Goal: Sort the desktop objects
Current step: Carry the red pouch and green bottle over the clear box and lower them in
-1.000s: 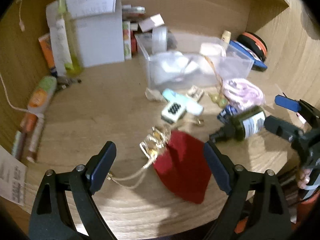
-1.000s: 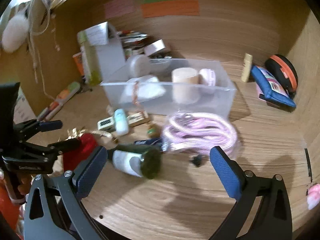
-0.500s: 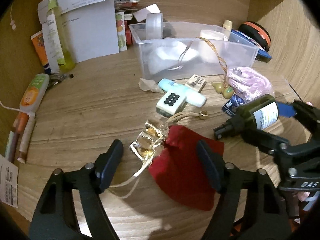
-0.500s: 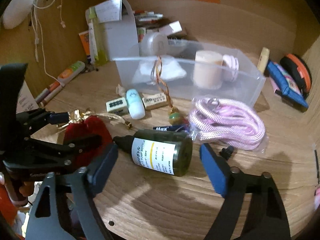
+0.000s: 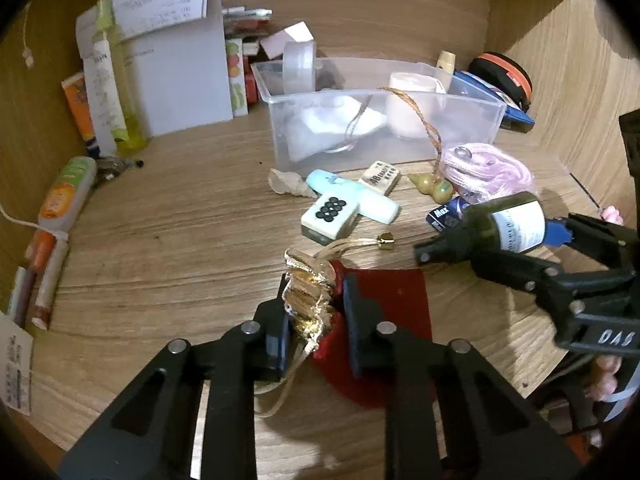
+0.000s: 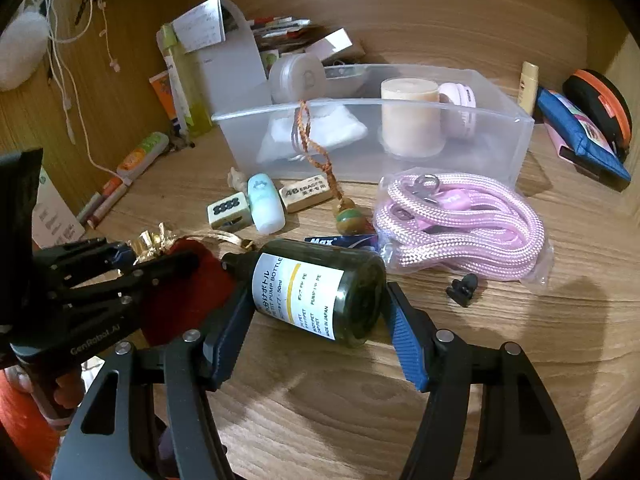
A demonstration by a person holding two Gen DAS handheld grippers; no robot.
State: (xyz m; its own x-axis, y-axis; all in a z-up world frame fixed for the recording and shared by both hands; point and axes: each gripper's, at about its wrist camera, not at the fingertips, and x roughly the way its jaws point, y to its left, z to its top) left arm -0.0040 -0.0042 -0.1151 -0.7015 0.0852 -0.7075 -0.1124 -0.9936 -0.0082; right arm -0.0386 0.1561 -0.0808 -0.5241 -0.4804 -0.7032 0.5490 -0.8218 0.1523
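Left gripper [image 5: 316, 316] clamped tight on red pouch [image 5: 394, 320] neck, right gripper [image 6: 316, 320] jaws just closed lengthwise on dark bottle [image 6: 316, 288]; risks squirting out endwise, cords snagging.

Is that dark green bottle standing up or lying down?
Lying down. The dark green bottle rests on its side on the desk, between the right gripper's pads.
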